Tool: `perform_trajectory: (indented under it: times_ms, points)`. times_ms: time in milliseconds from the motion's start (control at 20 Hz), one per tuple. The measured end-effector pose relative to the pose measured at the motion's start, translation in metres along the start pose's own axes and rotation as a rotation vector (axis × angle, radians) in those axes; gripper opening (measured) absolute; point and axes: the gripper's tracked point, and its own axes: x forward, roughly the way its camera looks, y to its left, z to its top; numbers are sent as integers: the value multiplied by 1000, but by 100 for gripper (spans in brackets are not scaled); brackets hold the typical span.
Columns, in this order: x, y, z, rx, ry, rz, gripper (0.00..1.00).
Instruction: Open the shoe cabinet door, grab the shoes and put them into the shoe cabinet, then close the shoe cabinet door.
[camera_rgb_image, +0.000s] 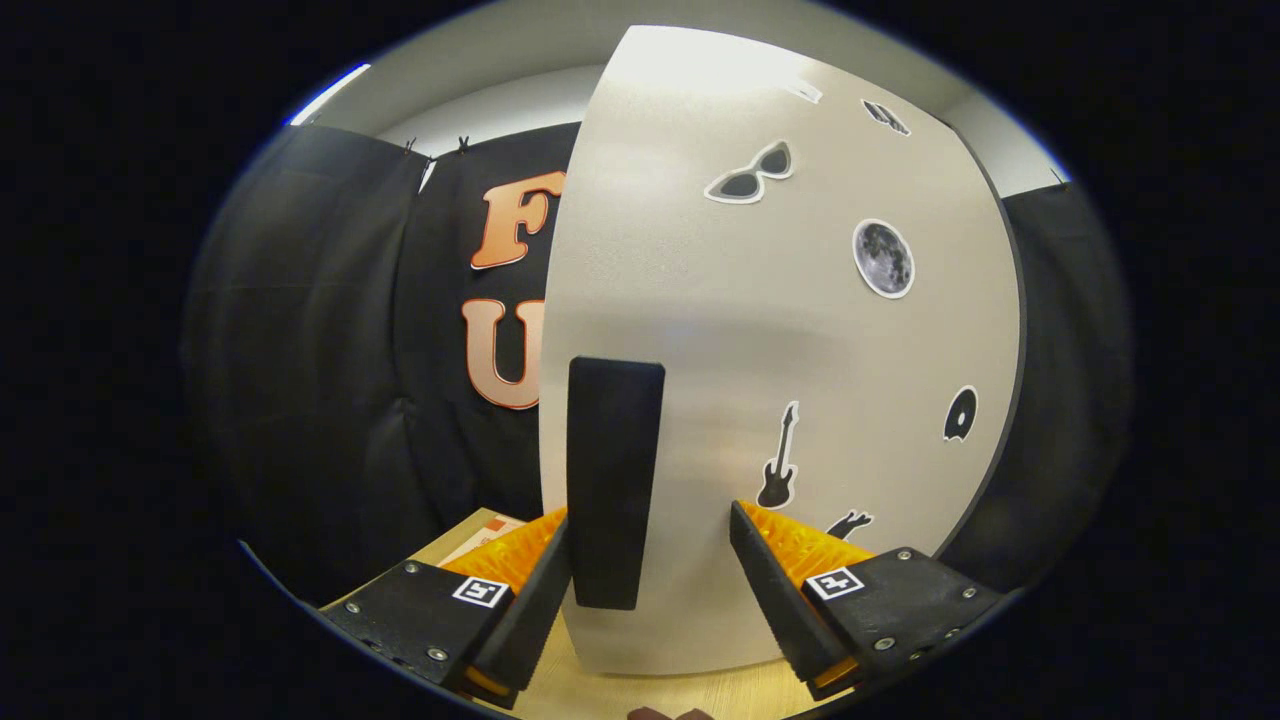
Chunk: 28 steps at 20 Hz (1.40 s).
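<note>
The pale shoe cabinet door (780, 330) stands upright just ahead of me, with several stickers on it: sunglasses, a moon, a guitar. A black upright bar handle (612, 480) is fixed near its left edge. My gripper (652, 520) is open around this handle. The left finger (535, 600) lies against the handle's left side. The right finger (775, 590) stands apart from it, with a strip of door showing between. The door's left edge stands out against the black cloth behind. No shoe can be made out for certain.
A light wooden surface (620, 690) lies under the door and the fingers. On it, a small dark brown thing (665, 714) peeks in closest to me. Black cloth (320, 380) hangs left and right of the cabinet. A paper (482, 535) lies left of the door.
</note>
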Motion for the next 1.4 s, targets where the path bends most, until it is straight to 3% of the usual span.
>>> perform_trajectory:
  times_ms: [400,800,1050,1400]
  points:
    - [26,-7,0,7,-6,-93,93]
    - [21,-6,1,15,3,-91,94]
    - [-34,-10,13,-15,-32,-101,95]
    - [-140,-40,0,-61,19,-187,95]
